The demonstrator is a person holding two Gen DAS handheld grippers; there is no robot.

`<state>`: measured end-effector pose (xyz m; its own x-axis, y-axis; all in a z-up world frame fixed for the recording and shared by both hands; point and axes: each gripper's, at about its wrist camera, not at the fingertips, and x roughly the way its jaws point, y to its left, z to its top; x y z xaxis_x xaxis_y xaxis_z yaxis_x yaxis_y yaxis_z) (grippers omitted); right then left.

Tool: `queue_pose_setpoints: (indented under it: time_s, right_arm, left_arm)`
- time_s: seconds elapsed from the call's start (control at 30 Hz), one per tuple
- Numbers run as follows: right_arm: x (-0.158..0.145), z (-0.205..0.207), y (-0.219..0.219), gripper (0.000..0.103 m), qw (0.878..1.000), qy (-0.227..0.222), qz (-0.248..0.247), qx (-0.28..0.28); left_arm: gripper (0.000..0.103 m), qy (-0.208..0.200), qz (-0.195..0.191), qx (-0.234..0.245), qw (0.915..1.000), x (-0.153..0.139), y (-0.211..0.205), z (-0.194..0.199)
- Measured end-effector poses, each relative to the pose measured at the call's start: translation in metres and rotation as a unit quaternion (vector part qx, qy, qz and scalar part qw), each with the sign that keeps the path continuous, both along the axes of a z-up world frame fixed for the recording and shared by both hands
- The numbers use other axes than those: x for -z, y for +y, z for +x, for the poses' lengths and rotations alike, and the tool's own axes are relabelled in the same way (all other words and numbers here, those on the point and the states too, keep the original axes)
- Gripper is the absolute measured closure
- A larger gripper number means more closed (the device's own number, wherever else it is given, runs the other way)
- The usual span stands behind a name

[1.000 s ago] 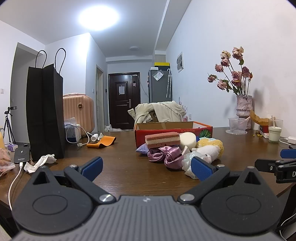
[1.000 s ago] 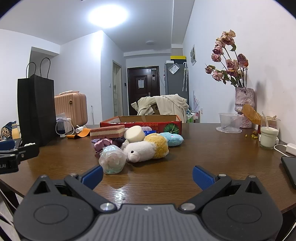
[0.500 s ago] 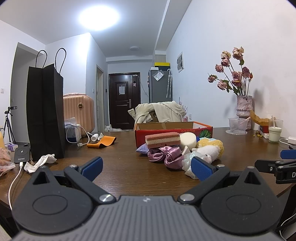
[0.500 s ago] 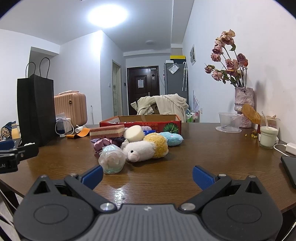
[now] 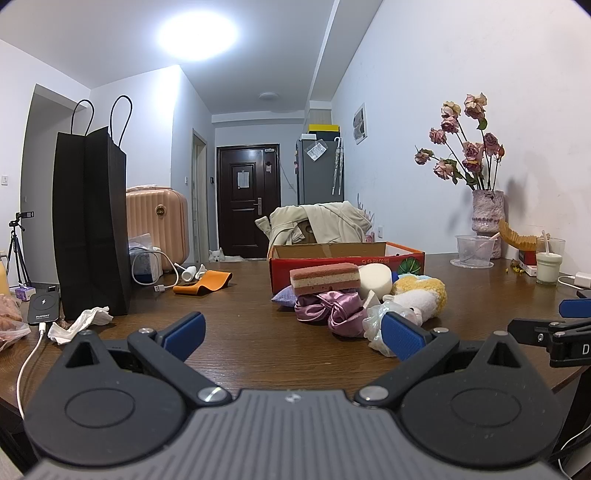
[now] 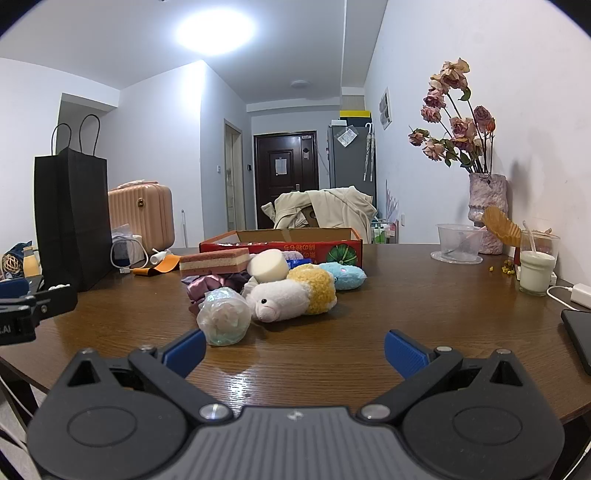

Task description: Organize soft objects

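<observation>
Right wrist view: right gripper (image 6: pixel 294 349) spread wide, empty, low over table (image 6: pixel 406 295). Left gripper (image 5: pixel 291 332) likewise wide, empty.

Soft pile mid-table, just before red box (image 6: pixel 280 245): bagged puff (image 6: pixel 222 316) nearest, plush sheep (image 6: pixel 291 297), layered sponge (image 6: pixel 214 260), satin scrunchies (image 5: pixel 328 304).

Best start, likely: straddle bagged puff, close gently, lift clear of sheep.

Box interior hidden by rim; contents unknown. Black paper bag (image 5: pixel 90 221) upright, contents unseen.

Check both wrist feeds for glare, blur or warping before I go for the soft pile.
Left wrist view: round ceiling light blown out, walls bowed by fisheye, layered pink sponge block sharp. Right wrist view: light glare on the brown wooden table just ahead of the open right gripper; white plush sheep in focus.
</observation>
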<state>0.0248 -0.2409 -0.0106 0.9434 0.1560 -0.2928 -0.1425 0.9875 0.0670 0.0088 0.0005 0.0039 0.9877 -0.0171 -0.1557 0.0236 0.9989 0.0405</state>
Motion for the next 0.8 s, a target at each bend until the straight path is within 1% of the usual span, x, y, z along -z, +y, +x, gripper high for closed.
queue_pose_setpoints:
  time_s: [0.57, 0.7, 0.8]
  right_arm:
    - [0.002, 0.002, 0.004, 0.000, 1.000, 0.004, -0.001, -0.009]
    - [0.001, 0.007, 0.007, 0.000, 1.000, -0.001, -0.002, -0.006]
    - [0.000, 0.019, 0.010, 0.000, 1.000, -0.004, -0.008, 0.000]
  left_arm:
    - [0.000, 0.002, 0.001, 0.002, 1.0000, 0.001, -0.001, 0.000]
    - [0.000, 0.011, -0.003, 0.002, 0.9999, 0.001, 0.001, 0.009]
    - [0.000, 0.035, 0.002, 0.001, 0.9994, 0.005, 0.002, 0.029]
